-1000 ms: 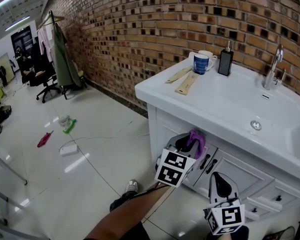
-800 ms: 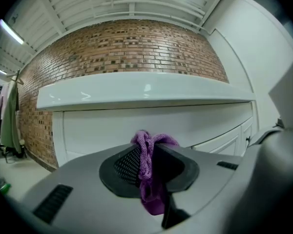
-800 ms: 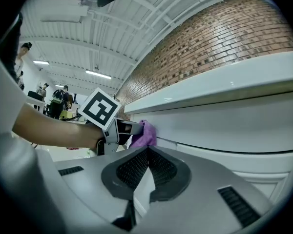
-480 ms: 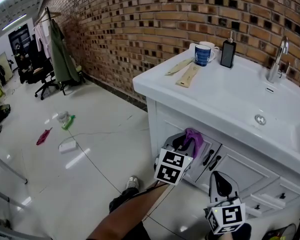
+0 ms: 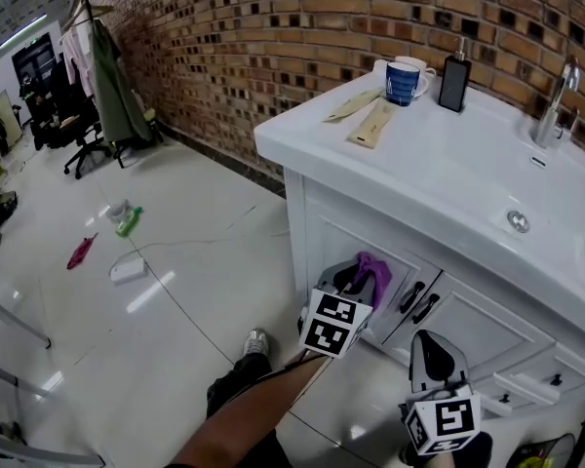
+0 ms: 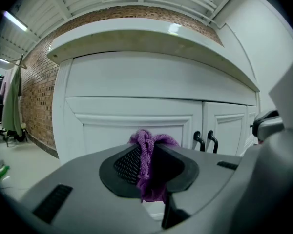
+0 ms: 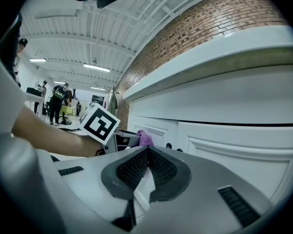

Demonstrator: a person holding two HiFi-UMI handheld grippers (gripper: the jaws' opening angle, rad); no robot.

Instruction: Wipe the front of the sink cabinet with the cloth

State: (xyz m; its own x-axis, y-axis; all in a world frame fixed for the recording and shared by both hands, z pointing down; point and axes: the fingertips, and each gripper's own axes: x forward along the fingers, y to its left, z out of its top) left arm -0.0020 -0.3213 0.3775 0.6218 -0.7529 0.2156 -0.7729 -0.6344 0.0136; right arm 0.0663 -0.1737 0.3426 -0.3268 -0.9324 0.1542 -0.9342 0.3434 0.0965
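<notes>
My left tongs (image 5: 363,279) are closed on the cloth (image 6: 147,152), and they hold it in front of the left door panel (image 6: 136,126) of the sink cabinet (image 5: 336,227). The cloth is close to the panel, but I cannot tell if it touches it. Above the tongs the edge of the white surface (image 5: 439,159) hangs out over the cabinet front. To the left is the cabinet's corner, and beyond it the floor (image 5: 175,291) is wide and open. To the right of the cloth are the two dark door handles (image 6: 205,140), side by side.

The cloth is purple and bunched. One part is twisted like a rope. It stands out a little above the tips of the tongs and also hangs down between them.

My right tongs (image 5: 431,351) are lower and more to the right, apart from the cabinet front. They are pressed together with nothing between them.
</notes>
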